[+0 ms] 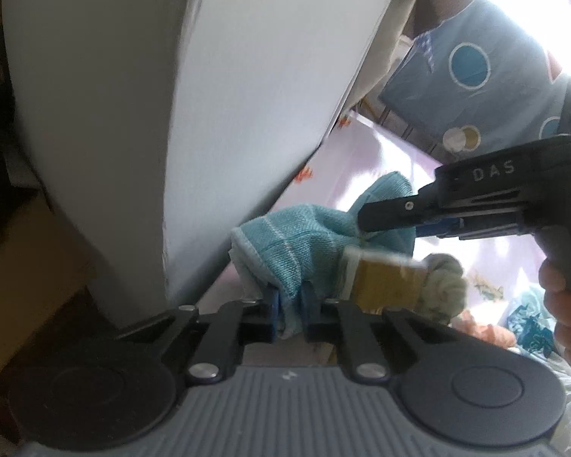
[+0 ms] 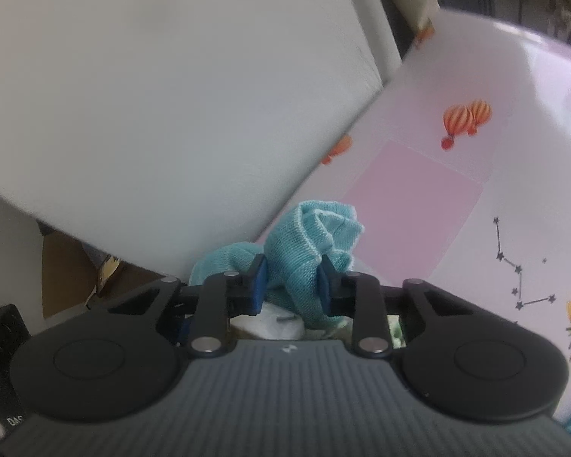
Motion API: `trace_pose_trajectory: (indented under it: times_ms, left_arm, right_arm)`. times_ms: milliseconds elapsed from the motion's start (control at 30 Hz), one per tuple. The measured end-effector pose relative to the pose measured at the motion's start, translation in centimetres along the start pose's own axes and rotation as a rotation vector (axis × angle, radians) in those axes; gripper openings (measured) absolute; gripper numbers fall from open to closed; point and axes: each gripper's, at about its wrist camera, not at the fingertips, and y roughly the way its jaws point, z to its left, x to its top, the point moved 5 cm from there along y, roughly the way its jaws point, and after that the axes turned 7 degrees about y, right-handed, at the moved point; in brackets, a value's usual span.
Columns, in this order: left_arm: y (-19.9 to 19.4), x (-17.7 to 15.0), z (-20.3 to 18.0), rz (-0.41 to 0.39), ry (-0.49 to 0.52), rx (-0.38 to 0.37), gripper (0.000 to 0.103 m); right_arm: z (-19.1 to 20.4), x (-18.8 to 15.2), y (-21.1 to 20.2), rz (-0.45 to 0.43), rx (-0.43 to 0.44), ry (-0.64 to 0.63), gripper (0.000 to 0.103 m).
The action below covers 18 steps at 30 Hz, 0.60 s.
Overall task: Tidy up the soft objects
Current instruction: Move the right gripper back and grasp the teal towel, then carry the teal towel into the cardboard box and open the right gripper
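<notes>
You have the teal knitted cloth [image 1: 304, 236] caught between both tools, bunched up against the lower edge of the big white panel [image 1: 171, 95], over the pale pink balloon-printed sheet [image 2: 476, 152]. Your left hand-held gripper [image 1: 289, 304] has its jaws drawn close and pinching a hem fold at the end of the cloth nearer the panel's corner. Your right hand-held gripper [image 2: 291, 283] is pinching a thicker gathered ridge at the end farther from the panel; in the left wrist view you can see it reaching in from the side, with your hand [image 1: 567, 304] around its handle.

Expect this piece to be light, limp and stretchy. It will sag and twist between the two pinches instead of holding any shape, and the loose knit may slide out of a shallow bite. The stitched hem is probably the firmest place to hold, so favour an edge or corner over the puffy middle. A cream knotted bundle [image 1: 443, 282] with a yellowish paper band [image 1: 384, 278] lies just beside the cloth, away from the panel; mind you don't drag it along.
</notes>
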Motion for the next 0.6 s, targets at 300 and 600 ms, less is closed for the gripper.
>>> trace_pose_trajectory:
  times_ms: [300, 600]
  left_arm:
    - [-7.1, 2.3, -2.5, -0.159, 0.088, 0.011, 0.011]
    - [-13.5, 1.7, -8.6, -0.209, 0.194, -0.134, 0.011]
  right_arm:
    - [2.5, 0.3, -6.9, -0.134, 0.056, -0.023, 0.025]
    - [0.4, -3.8, -18.1, -0.25, 0.096, 0.074, 0.025]
